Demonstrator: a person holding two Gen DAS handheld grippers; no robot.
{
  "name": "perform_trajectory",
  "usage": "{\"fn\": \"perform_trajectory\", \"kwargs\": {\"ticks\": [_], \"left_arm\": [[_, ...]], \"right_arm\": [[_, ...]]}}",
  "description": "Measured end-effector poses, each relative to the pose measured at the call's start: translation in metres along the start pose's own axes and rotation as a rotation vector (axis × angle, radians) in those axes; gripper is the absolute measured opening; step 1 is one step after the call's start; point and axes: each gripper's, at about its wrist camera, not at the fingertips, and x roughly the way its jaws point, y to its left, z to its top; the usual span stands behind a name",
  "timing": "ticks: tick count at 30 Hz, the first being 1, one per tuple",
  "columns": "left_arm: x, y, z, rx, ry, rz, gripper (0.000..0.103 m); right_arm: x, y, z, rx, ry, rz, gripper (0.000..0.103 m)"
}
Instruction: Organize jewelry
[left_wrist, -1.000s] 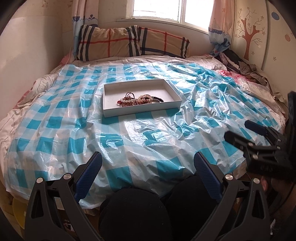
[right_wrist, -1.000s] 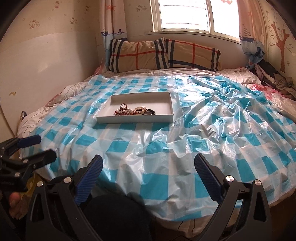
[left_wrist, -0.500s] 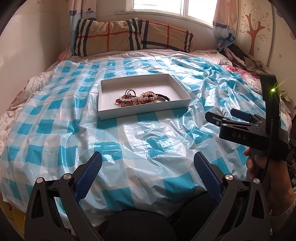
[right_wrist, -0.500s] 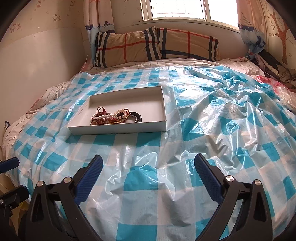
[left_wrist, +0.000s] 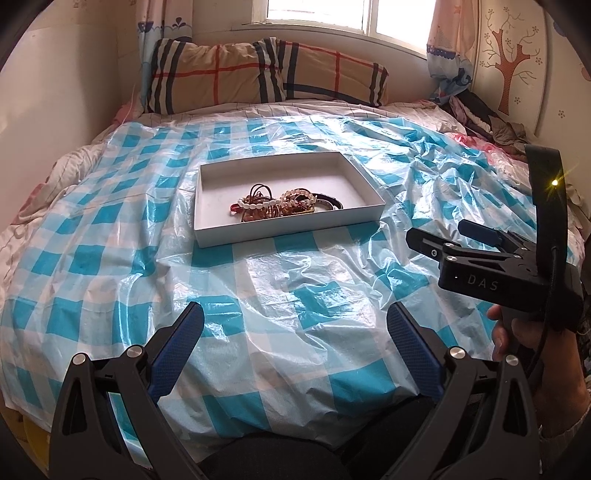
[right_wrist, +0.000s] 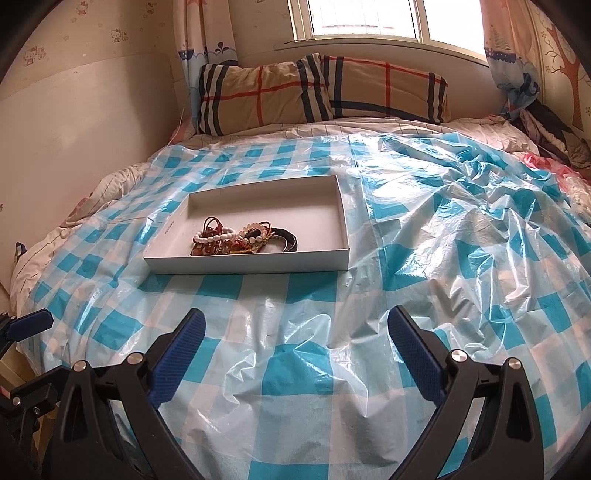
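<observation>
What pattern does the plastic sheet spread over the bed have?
The plastic sheet has blue-and-white checks, clearest in the right wrist view.

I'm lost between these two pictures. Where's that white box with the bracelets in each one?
Left wrist view: the white box lies on the checked plastic sheet, a little above the middle.
Right wrist view: the white box sits left of the middle, the tangled bracelets in its near half.
Shared landmark: the plaid pillow under the window, straight behind the box in both.
</observation>
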Motion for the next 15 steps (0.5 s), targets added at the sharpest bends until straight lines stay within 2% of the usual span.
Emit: {"fn": "perform_trajectory", "kwargs": {"ticks": [15], "left_arm": [[-0.0022, 0.0013, -0.0001, 0.004, 0.002, 0.008, 0.095]], "right_arm": [[-0.0010, -0.0002, 0.0001, 0.003, 0.010, 0.000, 0.095]]}}
